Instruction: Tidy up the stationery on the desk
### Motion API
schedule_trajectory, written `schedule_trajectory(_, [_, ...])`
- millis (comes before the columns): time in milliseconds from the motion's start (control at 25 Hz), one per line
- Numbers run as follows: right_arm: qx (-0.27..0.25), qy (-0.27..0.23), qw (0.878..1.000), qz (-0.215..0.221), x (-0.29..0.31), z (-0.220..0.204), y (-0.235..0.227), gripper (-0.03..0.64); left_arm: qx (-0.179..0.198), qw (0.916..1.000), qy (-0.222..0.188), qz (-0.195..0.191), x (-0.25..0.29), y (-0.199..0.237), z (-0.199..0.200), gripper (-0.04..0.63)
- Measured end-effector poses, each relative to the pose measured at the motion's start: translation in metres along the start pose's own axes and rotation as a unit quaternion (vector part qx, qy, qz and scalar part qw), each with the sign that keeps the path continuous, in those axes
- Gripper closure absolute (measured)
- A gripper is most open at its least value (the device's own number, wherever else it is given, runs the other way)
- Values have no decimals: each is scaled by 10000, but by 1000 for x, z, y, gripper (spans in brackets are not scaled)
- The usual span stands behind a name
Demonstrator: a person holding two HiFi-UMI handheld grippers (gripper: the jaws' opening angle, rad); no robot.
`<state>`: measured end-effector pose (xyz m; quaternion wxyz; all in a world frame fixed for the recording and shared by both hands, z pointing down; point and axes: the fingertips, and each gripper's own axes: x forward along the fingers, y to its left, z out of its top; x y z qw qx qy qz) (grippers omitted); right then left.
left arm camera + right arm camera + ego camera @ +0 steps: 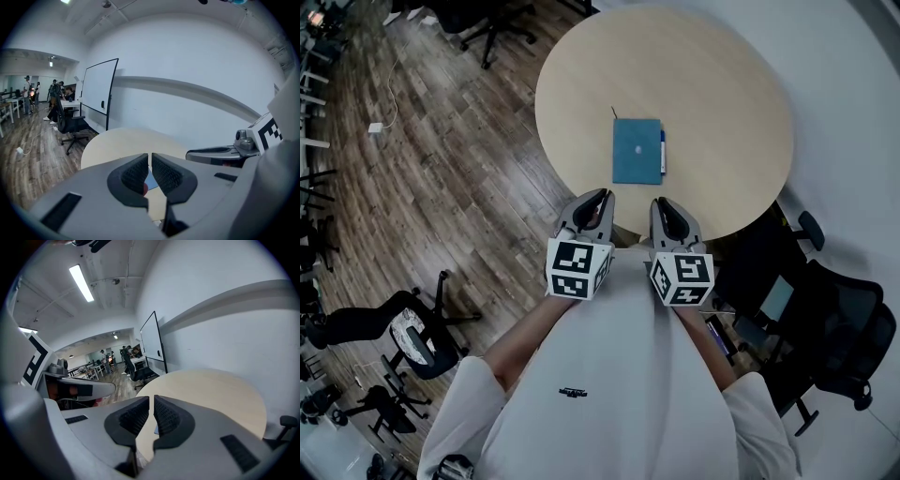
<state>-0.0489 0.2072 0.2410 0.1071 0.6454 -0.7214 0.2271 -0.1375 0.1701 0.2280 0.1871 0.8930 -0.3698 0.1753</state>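
Observation:
A teal notebook [637, 150] lies flat near the middle of the round wooden table [712, 75]. A blue pen [663, 153] rests along the notebook's right edge. A thin dark stick [614, 113] pokes out at its top left corner. Both grippers hover side by side at the table's near edge, short of the notebook. My left gripper [605, 196] is shut with nothing in it, its jaws nearly touching in the left gripper view [150, 161]. My right gripper [659, 203] is shut and empty too [151, 404]. A sliver of the notebook [151, 180] shows between the left jaws.
Black office chairs stand at the right [844, 328] and lower left [408, 333] of the table. Wooden floor lies to the left, with a white cable and plug [377, 127]. A whiteboard [98, 89] stands beyond the table, with people at desks far behind.

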Motion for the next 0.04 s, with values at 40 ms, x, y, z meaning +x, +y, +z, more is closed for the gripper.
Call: schedule_trajectory(40, [-5, 11, 10000, 12, 1, 0, 0, 560, -26, 10000, 6, 17, 0, 1, 0, 557])
